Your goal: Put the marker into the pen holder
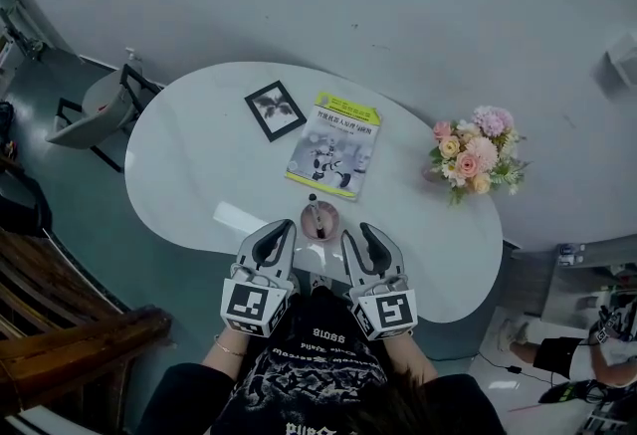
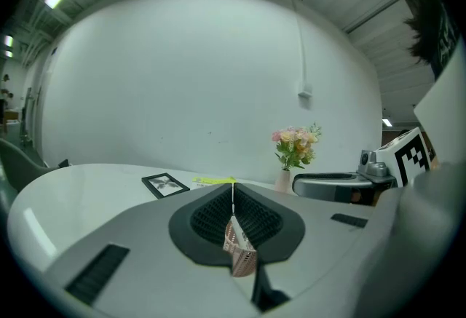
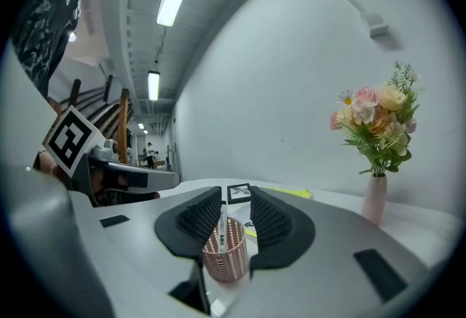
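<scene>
A pink mesh pen holder (image 1: 319, 222) stands near the front edge of the white table (image 1: 199, 164). The marker (image 1: 314, 208) stands upright in it. My left gripper (image 1: 282, 230) is just left of the holder and my right gripper (image 1: 360, 235) just right of it, both apart from it. In the left gripper view the left gripper (image 2: 233, 197) has its pads meeting with nothing between them, and the holder (image 2: 241, 252) shows below. In the right gripper view the right gripper (image 3: 234, 212) is open, with the holder (image 3: 227, 255) and marker (image 3: 222, 225) seen beyond the gap, untouched.
A black picture frame (image 1: 276, 109) and a yellow-edged booklet (image 1: 335, 144) lie further back on the table. A vase of flowers (image 1: 476, 152) stands at the right. A grey chair (image 1: 100, 109) sits off the table's left end.
</scene>
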